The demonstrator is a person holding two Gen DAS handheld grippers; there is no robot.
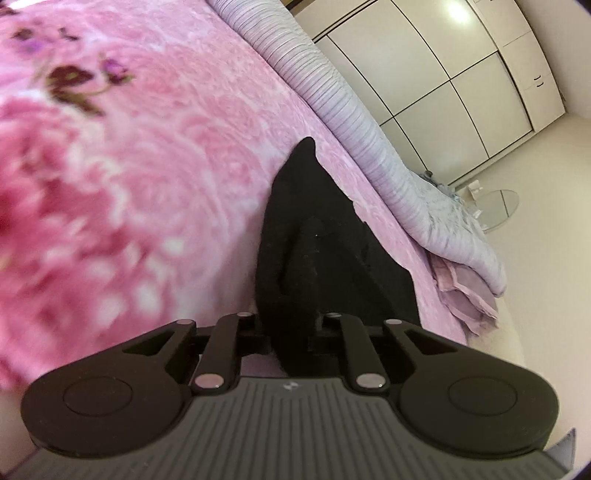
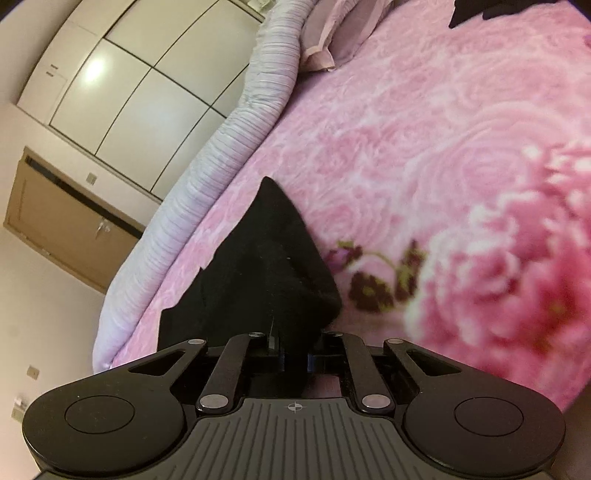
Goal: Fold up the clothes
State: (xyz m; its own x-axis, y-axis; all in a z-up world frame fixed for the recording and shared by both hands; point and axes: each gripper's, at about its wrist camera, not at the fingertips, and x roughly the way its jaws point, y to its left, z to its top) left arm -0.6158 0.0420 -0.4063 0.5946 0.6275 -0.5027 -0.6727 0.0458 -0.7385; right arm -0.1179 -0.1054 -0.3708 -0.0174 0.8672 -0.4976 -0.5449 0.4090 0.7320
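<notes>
Nearest your left-wrist camera, the left gripper (image 1: 288, 332) is pinching a bunch of the black garment (image 1: 317, 243), whose cloth rises from between the fingers and runs away to a peaked corner over the pink floral blanket (image 1: 155, 177). In the right-wrist view, your right gripper (image 2: 293, 347) is likewise closed on black cloth (image 2: 266, 266), which tents up from the fingers to a point. Both views are tilted and a little smeared, so the cloth seems to hang lifted above the bed rather than lie flat on it. The striped lilac quilt (image 1: 354, 110) is bunched along the far edge of the bed, with white wardrobe doors (image 1: 443, 74) beyond. Another dark piece (image 2: 476, 13) shows at the far right of the right view; you cannot tell whether it belongs to the same garment.

My reading is that you are carrying two held edges, either spreading the garment out or bringing one part over another; the pictures do not settle which. Whichever it is, keep both pinches firm and level, hold the cloth taut between them, and bring the edges down squarely onto the blanket, well clear of the quilt.
</notes>
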